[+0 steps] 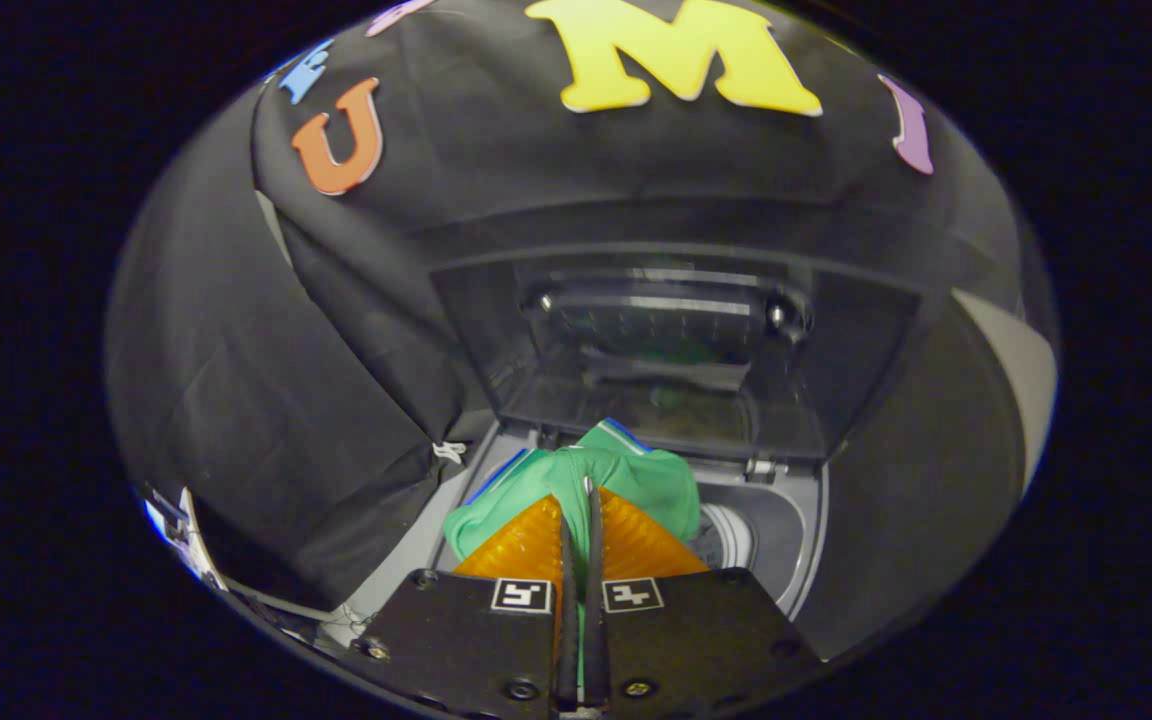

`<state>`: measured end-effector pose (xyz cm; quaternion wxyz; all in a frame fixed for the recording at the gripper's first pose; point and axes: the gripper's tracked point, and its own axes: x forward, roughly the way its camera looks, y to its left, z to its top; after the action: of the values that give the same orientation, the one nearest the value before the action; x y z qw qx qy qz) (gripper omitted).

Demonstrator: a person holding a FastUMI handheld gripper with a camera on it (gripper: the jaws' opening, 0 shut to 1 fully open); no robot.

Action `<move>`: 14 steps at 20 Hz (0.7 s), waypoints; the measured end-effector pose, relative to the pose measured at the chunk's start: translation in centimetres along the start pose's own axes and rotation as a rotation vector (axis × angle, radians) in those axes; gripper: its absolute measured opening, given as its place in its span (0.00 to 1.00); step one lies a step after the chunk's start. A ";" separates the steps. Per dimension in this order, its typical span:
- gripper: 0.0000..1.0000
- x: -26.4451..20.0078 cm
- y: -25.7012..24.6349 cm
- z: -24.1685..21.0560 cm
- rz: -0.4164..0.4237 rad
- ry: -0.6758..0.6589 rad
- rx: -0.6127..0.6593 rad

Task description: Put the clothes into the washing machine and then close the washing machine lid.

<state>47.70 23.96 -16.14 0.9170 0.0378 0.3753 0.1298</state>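
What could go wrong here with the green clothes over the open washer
1. The gripper is shut on the green garment, which is bunched over the washer opening; released now, part might drape on the rim.
2. The raised lid stands just beyond the fingers; moving forward could bump it, or cloth could later catch under it.

garment (636, 480): green, with blue-and-white striped trim at its edges
washing machine lid (676, 350): dark, see-through, glossy; a faint green reflection in it
washing machine (786, 520): grey top; pale grey drum inside
gripper (581, 500): fingers pinched together on the green cloth
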 end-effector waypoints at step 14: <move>0.06 7.1 -5.3 -8.6 -0.173 0.169 0.122</move>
<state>47.65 20.47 -27.98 0.8859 0.0498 0.4602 0.0298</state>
